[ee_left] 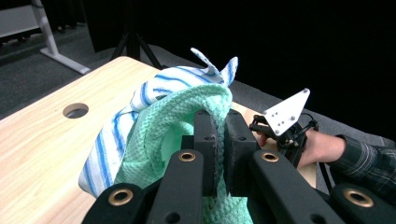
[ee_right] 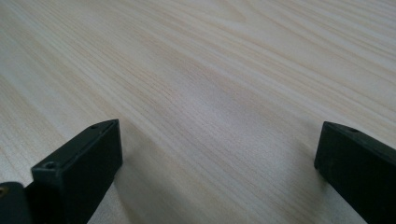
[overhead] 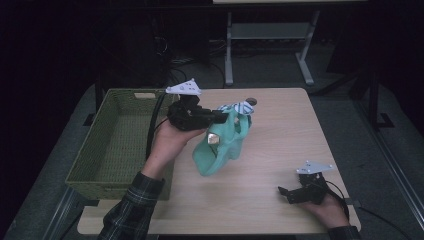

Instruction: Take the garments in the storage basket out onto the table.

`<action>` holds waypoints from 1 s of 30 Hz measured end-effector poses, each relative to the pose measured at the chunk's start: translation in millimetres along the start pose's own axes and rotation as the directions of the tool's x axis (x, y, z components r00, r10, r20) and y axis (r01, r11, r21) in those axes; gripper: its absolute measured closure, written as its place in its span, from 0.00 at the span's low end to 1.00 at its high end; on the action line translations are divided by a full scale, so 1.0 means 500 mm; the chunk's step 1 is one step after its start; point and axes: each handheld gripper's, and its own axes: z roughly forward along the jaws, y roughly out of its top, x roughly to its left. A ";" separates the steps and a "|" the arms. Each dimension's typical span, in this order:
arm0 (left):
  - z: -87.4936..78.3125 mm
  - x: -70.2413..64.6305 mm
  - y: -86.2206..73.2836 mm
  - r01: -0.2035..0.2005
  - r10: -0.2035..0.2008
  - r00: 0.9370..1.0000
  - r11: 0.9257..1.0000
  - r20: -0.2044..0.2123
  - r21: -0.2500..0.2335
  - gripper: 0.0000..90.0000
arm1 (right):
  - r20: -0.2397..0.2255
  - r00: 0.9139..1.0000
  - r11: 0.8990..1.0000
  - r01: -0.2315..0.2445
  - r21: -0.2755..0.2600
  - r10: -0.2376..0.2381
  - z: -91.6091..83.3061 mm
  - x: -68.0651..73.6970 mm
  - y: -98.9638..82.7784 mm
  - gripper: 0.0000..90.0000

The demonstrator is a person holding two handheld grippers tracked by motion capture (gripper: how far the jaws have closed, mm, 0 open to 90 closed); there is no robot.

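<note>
Green cloth [overhead: 220, 145] hangs pinched in left fingers [ee_left: 205, 140] beside basket [overhead: 117, 145]; right fingers [ee_right: 74, 168] spread wide.

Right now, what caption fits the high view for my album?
Left gripper lifts a green cloth beside a woven basket; right gripper rests open on the table.

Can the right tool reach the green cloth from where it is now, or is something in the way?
Probably yes. The right tool rests open on the table, and only bare wood lies between it and the green cloth, which hangs from the shut left tool.
</note>
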 end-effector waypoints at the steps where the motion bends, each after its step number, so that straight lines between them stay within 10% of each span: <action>1: 0.005 -0.001 -0.002 0.000 0.000 1.000 1.000 0.007 -0.002 0.95 | -0.001 1.000 1.000 0.002 -0.001 -0.002 0.000 0.000 0.000 0.01; 30: 0.165 0.008 -0.130 0.116 -0.120 0.991 0.991 0.054 0.070 0.94 | -0.001 1.000 1.000 0.001 -0.001 -0.001 0.000 0.000 0.000 0.01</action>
